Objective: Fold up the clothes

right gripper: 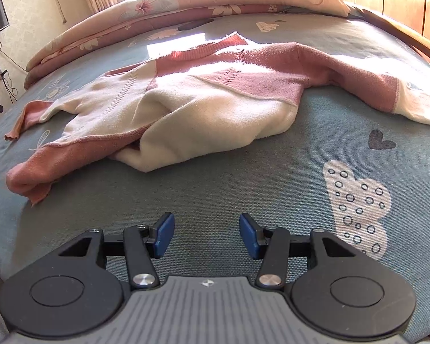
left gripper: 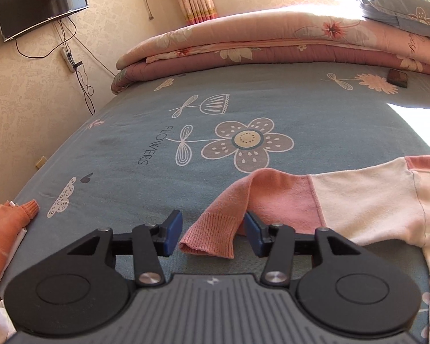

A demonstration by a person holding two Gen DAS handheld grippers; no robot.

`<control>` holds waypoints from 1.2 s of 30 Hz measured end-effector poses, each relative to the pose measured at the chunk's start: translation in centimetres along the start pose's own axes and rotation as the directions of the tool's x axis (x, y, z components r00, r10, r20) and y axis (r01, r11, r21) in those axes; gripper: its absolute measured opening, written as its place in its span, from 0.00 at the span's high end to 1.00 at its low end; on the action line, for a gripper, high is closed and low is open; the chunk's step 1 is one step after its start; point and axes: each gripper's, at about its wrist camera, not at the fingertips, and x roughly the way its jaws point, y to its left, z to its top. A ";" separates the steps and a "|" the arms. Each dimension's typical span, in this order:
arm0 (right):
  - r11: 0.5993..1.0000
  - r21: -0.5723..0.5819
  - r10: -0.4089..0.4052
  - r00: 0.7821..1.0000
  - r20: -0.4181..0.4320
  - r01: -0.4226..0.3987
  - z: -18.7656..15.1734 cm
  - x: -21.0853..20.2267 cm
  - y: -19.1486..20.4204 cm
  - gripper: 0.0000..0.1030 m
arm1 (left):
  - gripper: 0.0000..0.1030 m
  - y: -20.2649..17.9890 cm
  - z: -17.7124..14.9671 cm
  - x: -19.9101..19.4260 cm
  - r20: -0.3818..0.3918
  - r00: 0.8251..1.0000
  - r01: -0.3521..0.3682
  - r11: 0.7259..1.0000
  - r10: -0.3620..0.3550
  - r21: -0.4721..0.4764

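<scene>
Pink-and-cream sweater (right gripper: 186, 100) lies rumpled on bed (right gripper: 243, 200), sleeves out. L gripper (left gripper: 213, 233) spread w/ cuff (left gripper: 209, 236) between jaws; R gripper (right gripper: 206, 235) spread, empty. Pinch cuff squarely, keep knit flat.

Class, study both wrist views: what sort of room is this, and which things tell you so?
Most likely a home bedroom. The work surface is a bed with a blue flower-print sheet, folded quilts and a pillow are stacked at its far end, and a television hangs on the wallpapered wall beside a curtained window.
</scene>
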 end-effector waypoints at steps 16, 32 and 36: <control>0.993 0.020 0.114 0.993 0.031 -0.115 -0.4 -1.7 0.4 0.46 | 0.27 -14.7 -12.5 -13.7 0.004 0.871 0.437 0.779 -0.491 0.450; 0.973 0.040 0.228 0.974 -0.007 -0.228 3.3 4.8 1.6 0.47 | 0.24 -20.6 -18.2 -14.2 -0.168 0.764 0.627 0.654 -0.623 0.423; 0.975 -0.025 0.221 0.975 -0.032 -0.222 3.9 6.5 2.5 0.46 | 0.24 -21.4 -17.2 -11.9 -0.174 0.765 0.631 0.669 -0.619 0.394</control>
